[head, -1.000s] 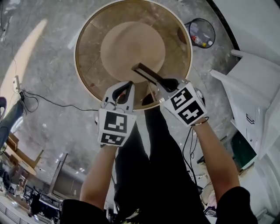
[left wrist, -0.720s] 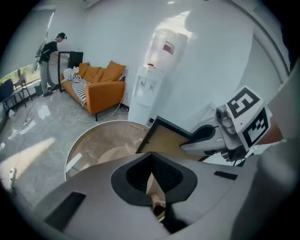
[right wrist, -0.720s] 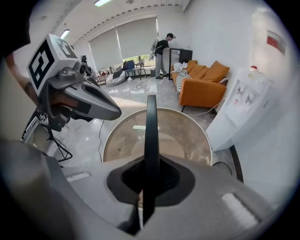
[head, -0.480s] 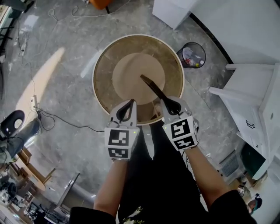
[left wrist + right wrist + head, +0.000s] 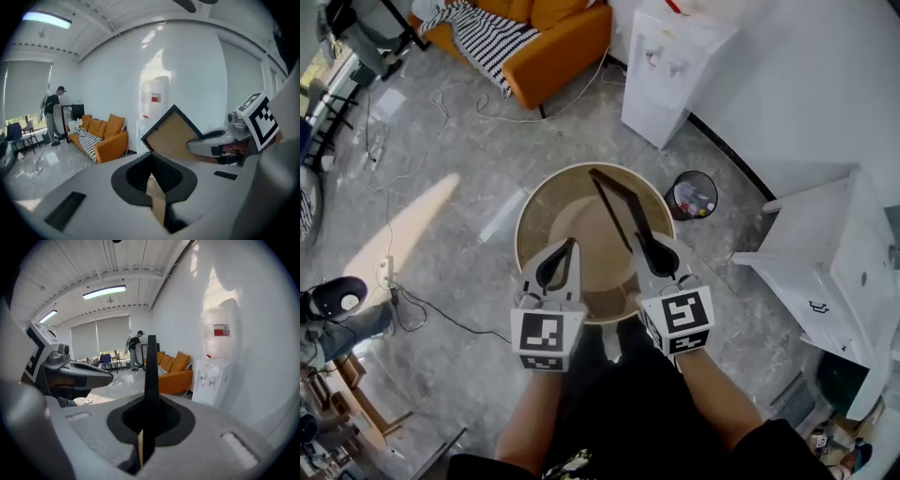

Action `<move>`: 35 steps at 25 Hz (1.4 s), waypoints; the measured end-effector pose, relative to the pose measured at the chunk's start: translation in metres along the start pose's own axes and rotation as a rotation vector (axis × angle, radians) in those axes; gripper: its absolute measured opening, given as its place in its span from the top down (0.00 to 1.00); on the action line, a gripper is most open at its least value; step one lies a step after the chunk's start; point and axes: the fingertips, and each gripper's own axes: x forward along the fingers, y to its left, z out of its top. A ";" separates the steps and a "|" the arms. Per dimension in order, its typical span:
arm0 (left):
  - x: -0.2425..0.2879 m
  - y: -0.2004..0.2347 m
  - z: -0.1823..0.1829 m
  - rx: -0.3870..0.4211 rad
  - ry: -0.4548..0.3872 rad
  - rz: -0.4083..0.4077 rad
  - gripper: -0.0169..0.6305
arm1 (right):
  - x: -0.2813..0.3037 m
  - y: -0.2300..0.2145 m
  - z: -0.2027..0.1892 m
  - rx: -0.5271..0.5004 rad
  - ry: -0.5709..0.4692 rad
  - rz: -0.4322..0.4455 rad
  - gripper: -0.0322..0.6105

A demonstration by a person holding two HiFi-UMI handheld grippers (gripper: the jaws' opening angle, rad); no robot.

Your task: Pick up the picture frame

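right tongs [image 5: 643,242] clamp the picture frame [image 5: 617,208] by its near edge, held edge-up in the air over the near right edge of the round surface [image 5: 522,246]; left tongs [image 5: 567,248] pinched shut beside it, off it. it looks light, stiff and thin-rimmed, perhaps glazed, so likely to swing; a second pinch farther along the rim would steady it

Picture frame [image 5: 617,211] over round table [image 5: 567,217], bin [image 5: 693,195] right of table, sofa [image 5: 553,28] behind
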 end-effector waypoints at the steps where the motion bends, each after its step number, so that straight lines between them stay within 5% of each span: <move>1: -0.007 0.000 0.016 0.018 -0.027 0.005 0.95 | -0.007 0.002 0.018 -0.007 -0.032 0.001 0.93; 6: -0.032 0.009 0.080 0.085 -0.140 0.053 0.95 | -0.028 0.006 0.094 -0.050 -0.170 0.006 0.93; 13: -0.057 0.010 0.144 0.152 -0.256 0.089 0.95 | -0.059 0.010 0.149 -0.080 -0.289 0.011 0.93; 18: -0.083 0.004 0.186 0.121 -0.357 0.126 0.95 | -0.082 0.014 0.184 -0.137 -0.369 -0.005 0.93; 35: -0.171 0.022 0.262 0.130 -0.584 0.237 0.95 | -0.149 0.035 0.274 -0.193 -0.607 -0.051 0.93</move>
